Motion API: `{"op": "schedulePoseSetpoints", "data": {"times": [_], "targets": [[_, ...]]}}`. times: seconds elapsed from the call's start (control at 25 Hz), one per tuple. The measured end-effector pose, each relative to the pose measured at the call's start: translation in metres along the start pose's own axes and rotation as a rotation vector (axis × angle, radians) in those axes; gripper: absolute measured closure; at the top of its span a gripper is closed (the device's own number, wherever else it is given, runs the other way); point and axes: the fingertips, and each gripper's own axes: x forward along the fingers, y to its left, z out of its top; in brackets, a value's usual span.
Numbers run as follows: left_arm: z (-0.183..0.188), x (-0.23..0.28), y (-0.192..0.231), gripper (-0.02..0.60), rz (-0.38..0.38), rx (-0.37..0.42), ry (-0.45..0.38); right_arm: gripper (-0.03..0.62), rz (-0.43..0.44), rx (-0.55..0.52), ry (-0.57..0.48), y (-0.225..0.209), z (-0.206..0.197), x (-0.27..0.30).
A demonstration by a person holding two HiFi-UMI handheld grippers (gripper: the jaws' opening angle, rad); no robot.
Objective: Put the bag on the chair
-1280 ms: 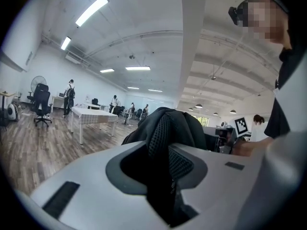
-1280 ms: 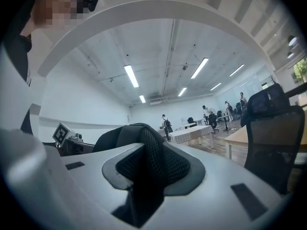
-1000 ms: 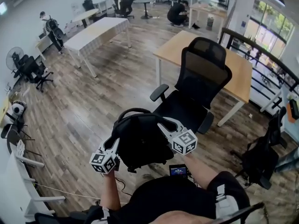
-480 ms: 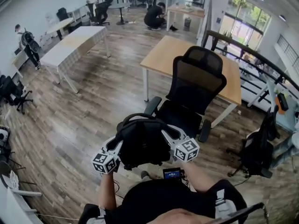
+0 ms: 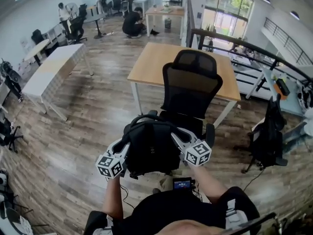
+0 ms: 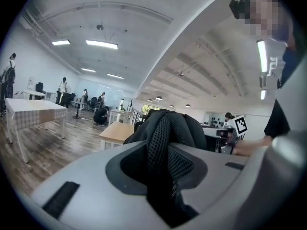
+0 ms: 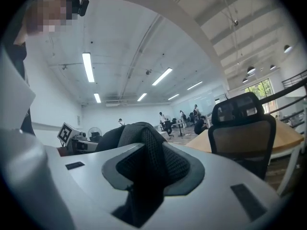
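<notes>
Now we have turned and the chair point(image 5: 190, 89) is right ahead; both jaws squeeze the bag point(image 5: 149, 148).

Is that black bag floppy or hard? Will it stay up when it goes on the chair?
Probably floppy: the mesh strap of the bag bunches up where the left tool pinches it. It looks bulgy, and the right tool helps carry it, so maybe heavyish. On the chair it might slump over.

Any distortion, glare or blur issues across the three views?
Head view: strong fisheye bending, tall windows blown out, black mesh bag reasonably sharp. Left gripper view: dark circular vignette, white ceiling strip lights glare. Right gripper view: same vignette and glare.
</notes>
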Motion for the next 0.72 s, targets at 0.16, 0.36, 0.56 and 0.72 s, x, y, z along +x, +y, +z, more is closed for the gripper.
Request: {"op": "schedulePoseSetpoints", "data": {"times": [0.16, 0.36, 0.56, 0.72], "targets": [[0.004, 0.040, 0.005, 0.474, -0.090, -0.006, 0.028, 0.474, -0.082, 0.008, -0.033, -0.027, 0.006, -0.001], [0.006, 0.096, -0.002, 0.474, -0.193, -0.021, 0.078, 0.474, -0.190, 0.029, -0.063, -0.072, 0.012, -0.009], [0.014, 0.156, -0.012, 0.474, -0.265, -0.003, 0.100, 0.474, -0.256, 0.043, -0.091, -0.120, 0.019, -0.018], [0.020, 0.196, -0.020, 0.474, -0.297, 0.004, 0.110, 0.474, -0.287, 0.049, -0.103, -0.154, 0.026, -0.023]]}}
